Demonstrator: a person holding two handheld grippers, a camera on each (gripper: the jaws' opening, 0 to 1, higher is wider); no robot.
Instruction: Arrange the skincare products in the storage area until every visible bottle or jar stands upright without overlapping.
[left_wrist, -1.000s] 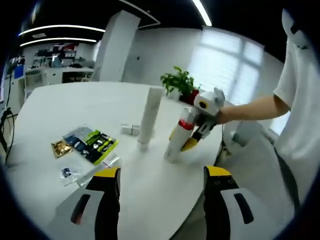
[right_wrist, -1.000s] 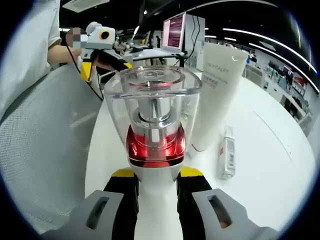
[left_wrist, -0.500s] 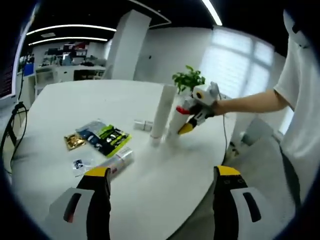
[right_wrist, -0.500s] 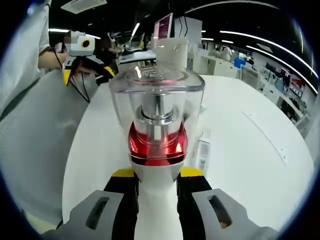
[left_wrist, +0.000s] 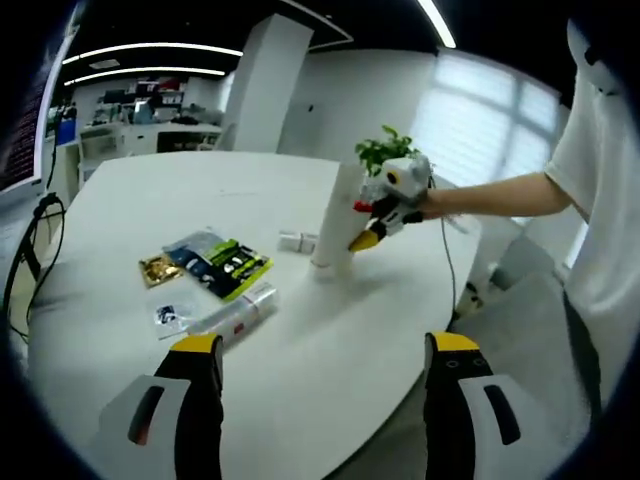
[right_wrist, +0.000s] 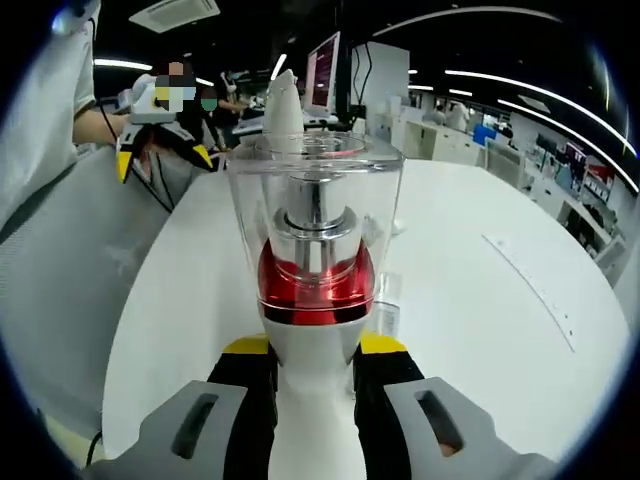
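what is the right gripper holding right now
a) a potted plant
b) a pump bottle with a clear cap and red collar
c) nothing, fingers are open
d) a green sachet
b: in the right gripper view the right gripper has its fingers closed on the white body of the pump bottle, whose clear cap and red collar rise just above them.

Right gripper view: bottle (right_wrist: 315, 290) base cut off by bottom edge, hides most of tube (right_wrist: 282, 100) behind it. Left gripper view: right gripper (left_wrist: 385, 205) covers the bottle there; sachets' (left_wrist: 215, 268) print too small to read; person's sleeve (left_wrist: 600, 150) cut off at right.
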